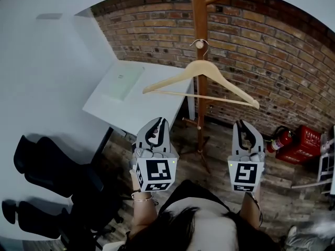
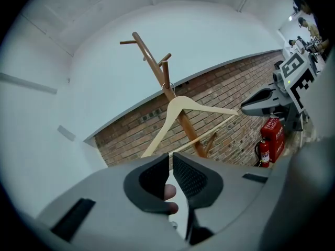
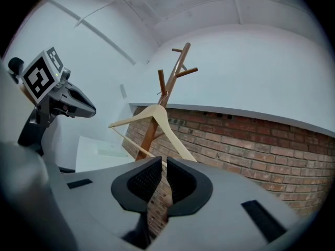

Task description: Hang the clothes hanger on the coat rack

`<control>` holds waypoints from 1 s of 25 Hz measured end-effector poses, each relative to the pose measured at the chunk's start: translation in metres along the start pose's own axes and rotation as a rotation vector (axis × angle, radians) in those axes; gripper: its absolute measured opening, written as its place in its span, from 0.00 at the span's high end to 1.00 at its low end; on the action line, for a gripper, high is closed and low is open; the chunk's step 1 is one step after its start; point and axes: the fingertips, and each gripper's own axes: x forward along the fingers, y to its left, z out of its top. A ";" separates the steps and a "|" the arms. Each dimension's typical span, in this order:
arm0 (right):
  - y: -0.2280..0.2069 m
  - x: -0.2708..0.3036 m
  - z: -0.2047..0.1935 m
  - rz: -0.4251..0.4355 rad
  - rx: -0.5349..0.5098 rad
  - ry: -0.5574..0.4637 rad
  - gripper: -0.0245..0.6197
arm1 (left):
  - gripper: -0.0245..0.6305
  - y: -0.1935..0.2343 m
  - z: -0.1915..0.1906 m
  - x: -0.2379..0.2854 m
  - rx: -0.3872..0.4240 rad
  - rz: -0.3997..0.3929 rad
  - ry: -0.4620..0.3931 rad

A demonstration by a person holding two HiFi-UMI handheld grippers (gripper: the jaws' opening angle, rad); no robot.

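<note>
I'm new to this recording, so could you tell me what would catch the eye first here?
The pale wooden hanger hangs by its hook from a peg of the brown coat rack, in front of the brick wall. Below it, the left gripper and the right gripper are clear of it, both empty, with only a narrow gap between their jaws.
</note>
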 end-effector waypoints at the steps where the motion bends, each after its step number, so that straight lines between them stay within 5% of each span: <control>1: 0.001 -0.002 0.000 0.007 0.005 -0.005 0.88 | 0.91 -0.002 0.000 -0.002 -0.007 0.002 0.001; 25: 0.017 -0.027 0.014 -0.003 0.205 -0.017 0.90 | 0.95 -0.006 0.008 -0.036 -0.260 -0.046 -0.076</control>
